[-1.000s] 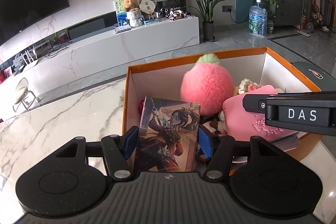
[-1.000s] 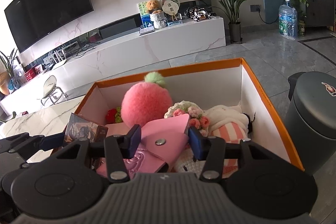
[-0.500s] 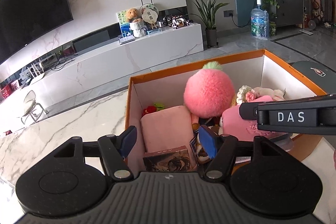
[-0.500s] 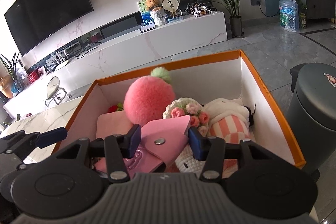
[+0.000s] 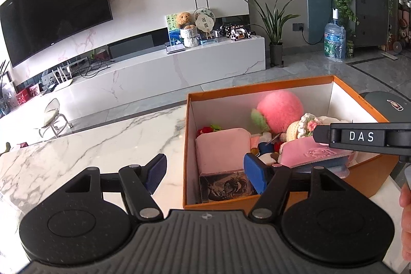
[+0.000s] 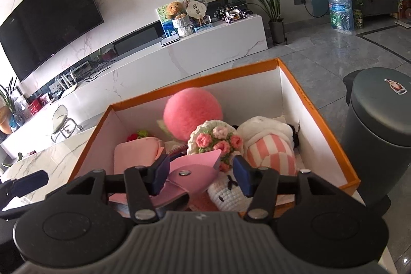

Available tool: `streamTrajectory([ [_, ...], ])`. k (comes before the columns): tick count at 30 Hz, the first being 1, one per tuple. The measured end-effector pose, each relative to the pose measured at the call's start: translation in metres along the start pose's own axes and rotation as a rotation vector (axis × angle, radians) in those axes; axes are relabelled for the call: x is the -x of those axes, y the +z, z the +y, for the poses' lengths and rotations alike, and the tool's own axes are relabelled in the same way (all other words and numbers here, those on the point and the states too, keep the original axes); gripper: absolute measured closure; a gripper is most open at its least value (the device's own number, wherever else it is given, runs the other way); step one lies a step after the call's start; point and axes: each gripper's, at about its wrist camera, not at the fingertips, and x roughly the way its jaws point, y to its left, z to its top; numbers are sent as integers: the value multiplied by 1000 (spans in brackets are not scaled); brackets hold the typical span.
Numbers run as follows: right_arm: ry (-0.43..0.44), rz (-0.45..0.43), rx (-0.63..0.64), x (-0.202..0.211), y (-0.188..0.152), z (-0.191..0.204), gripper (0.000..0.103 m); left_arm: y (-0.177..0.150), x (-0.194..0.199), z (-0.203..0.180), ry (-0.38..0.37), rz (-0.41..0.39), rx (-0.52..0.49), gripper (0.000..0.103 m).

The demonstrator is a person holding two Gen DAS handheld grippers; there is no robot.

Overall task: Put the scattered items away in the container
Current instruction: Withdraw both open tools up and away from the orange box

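Working from table [image 5: 90,145] to box [image 6: 321,120], we find the plush ball [image 6: 192,113], pink wallet [image 6: 195,168] and card box [image 5: 226,185] lying inside, left gripper [image 5: 204,172] open and empty, right gripper [image 6: 200,172] opening, pads off the wallet between them.

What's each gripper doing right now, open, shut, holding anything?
Left gripper: open and empty; the picture card box lies in the orange box.
Right gripper: jaws opening, pink wallet between them, pads no longer pressing it.
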Motion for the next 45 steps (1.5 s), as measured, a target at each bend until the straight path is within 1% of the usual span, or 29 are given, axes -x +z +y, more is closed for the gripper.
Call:
streamTrajectory([
  [1,-12,-13,7,3,-1,2,35,-1,4,3,-1,-7,2,25],
  [3,-42,-40,19,11,-3,5,31,-3,14,10,-2,-16,14,25],
  [7,-92,-74,6,25,-13,6,29,-10,26,25,-4,-11,67,24],
  [8,-98,-94,-10,31,-16,6,29,-13,28,28,-7,-9,83,24],
  [13,-114,-248,-17,71,-34,23,28,-20,44,36,-40,-32,122,24],
  [16,-115,-319,-6,93,-50,37,28,-23,58,38,-64,-67,129,24],
  [19,-132,-377,32,112,-64,51,28,-26,72,41,-82,-110,128,25],
  [23,-176,-400,53,133,-73,62,27,-30,89,45,-99,-149,133,25],
  [27,-172,-368,40,152,-81,65,27,-31,103,46,-111,-178,142,25],
  [32,-189,-379,67,178,-84,68,27,-38,118,41,-148,-208,132,24],
  [36,-218,-389,89,192,-90,64,27,-49,120,32,-160,-207,109,24],
  [41,-210,-347,28,198,-100,55,27,-65,119,24,-166,-201,103,24],
  [43,-204,-345,33,200,-101,55,27,-69,117,23,-162,-199,99,24],
  [45,-183,-317,28,197,-103,55,26,-70,115,23,-156,-194,104,24],
])
